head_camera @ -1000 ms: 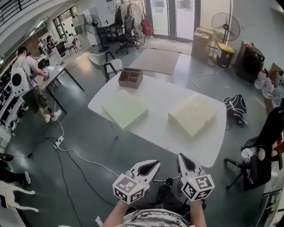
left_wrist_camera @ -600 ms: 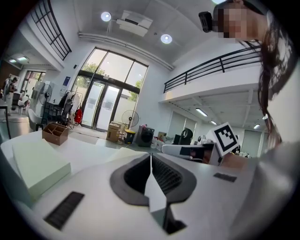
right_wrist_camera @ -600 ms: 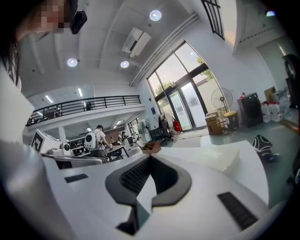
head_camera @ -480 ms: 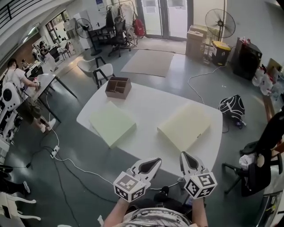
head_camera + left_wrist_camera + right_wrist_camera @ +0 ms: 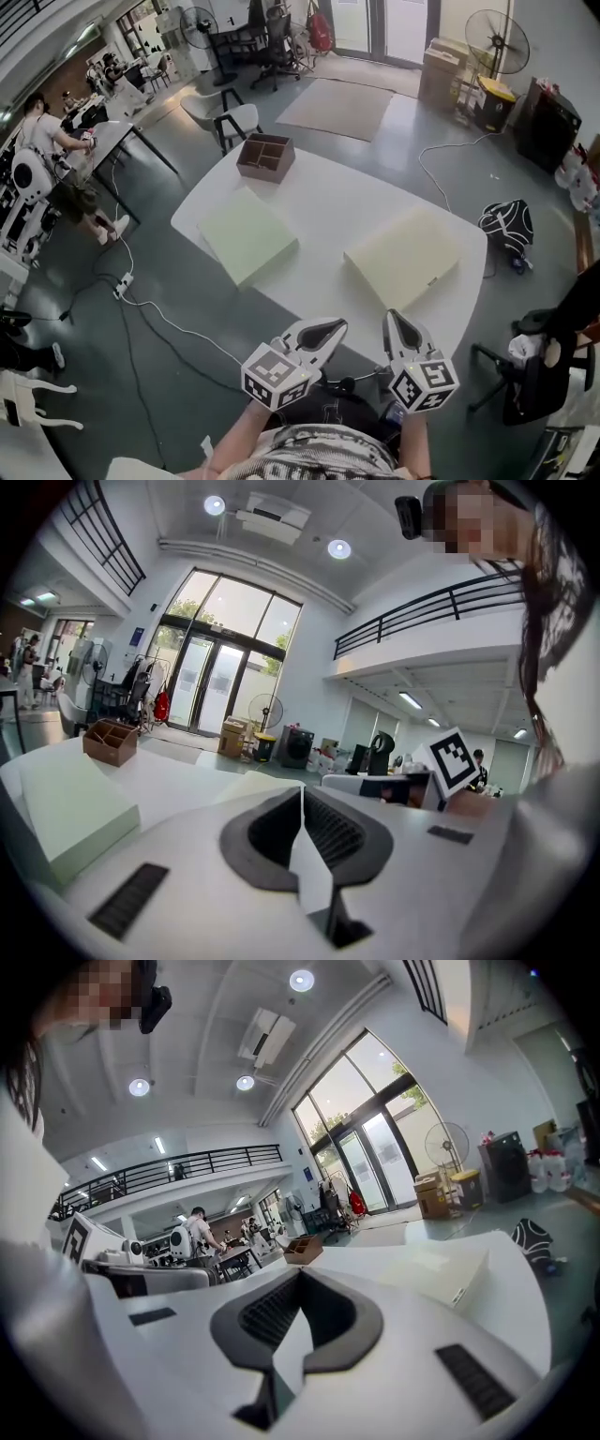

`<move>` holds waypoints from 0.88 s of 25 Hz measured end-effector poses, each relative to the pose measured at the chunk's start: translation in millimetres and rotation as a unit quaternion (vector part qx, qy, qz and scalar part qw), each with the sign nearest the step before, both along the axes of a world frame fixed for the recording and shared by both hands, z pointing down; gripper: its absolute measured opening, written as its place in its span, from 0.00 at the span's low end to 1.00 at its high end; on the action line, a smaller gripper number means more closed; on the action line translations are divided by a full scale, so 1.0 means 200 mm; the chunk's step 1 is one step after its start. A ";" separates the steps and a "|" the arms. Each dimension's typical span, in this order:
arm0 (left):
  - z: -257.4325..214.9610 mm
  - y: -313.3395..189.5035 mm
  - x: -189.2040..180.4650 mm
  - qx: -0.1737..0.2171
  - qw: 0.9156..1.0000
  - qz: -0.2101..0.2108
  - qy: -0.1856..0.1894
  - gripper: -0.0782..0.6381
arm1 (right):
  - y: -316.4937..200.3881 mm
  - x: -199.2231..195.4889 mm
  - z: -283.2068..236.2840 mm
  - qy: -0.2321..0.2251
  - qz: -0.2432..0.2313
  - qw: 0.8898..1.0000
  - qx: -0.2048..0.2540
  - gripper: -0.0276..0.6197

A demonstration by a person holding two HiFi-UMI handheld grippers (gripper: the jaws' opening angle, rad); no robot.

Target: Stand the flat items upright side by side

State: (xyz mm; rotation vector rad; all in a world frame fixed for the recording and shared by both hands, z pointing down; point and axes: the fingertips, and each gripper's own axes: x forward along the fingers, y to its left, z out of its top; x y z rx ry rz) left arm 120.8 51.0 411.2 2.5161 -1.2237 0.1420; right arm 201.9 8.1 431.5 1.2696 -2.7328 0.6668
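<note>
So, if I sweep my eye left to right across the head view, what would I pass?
Standing person → left pale flat box → right pale flat box → black backpack on the floor. The brown divided tray sits above the left box's span, so it has no clear place in the order.

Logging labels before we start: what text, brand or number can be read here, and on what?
No text is readable anywhere.
Small mark on the side of the right pale box: too small to read.
Blue sign beside the glass doors: blurred.
Marker cubes: square patterns only, no words.
</note>
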 end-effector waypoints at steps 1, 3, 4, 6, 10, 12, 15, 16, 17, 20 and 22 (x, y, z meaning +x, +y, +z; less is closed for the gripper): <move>0.00 0.00 -0.01 0.000 1.000 -0.004 -0.002 0.13 | 0.00 0.00 0.01 -0.001 -0.001 1.000 -0.002 0.04; -0.01 -0.01 -0.02 -0.003 1.000 -0.009 -0.006 0.13 | 0.01 0.01 0.02 -0.003 0.002 1.000 -0.008 0.04; 0.00 -0.01 -0.03 -0.005 1.000 -0.009 -0.008 0.13 | 0.01 0.02 0.03 -0.004 0.004 1.000 -0.009 0.04; 0.00 -0.03 -0.03 -0.007 1.000 -0.008 -0.013 0.13 | -0.01 0.05 0.03 -0.005 0.012 1.000 -0.011 0.04; 0.01 -0.11 0.00 -0.011 1.000 0.005 -0.015 0.13 | -0.06 0.13 0.04 -0.008 0.038 0.999 -0.015 0.04; 0.01 -0.15 0.02 -0.009 1.000 0.018 -0.015 0.13 | -0.10 0.16 0.05 -0.007 0.054 0.998 -0.018 0.04; 0.01 -0.24 0.04 -0.005 0.999 0.031 -0.012 0.13 | -0.16 0.21 0.07 -0.002 0.075 0.997 -0.021 0.04; 0.01 -0.27 0.04 -0.005 0.999 0.034 -0.011 0.13 | -0.18 0.22 0.07 -0.001 0.080 0.997 -0.022 0.04; 0.02 -0.30 0.04 -0.005 0.999 0.037 -0.011 0.13 | -0.20 0.23 0.07 0.000 0.086 0.996 -0.022 0.04; 0.05 -0.40 0.04 -0.008 0.999 0.052 -0.014 0.13 | -0.28 0.26 0.09 0.004 0.105 0.994 -0.026 0.04; 0.07 -0.47 0.04 -0.012 0.998 0.061 -0.014 0.13 | -0.33 0.27 0.11 0.008 0.116 0.993 -0.031 0.04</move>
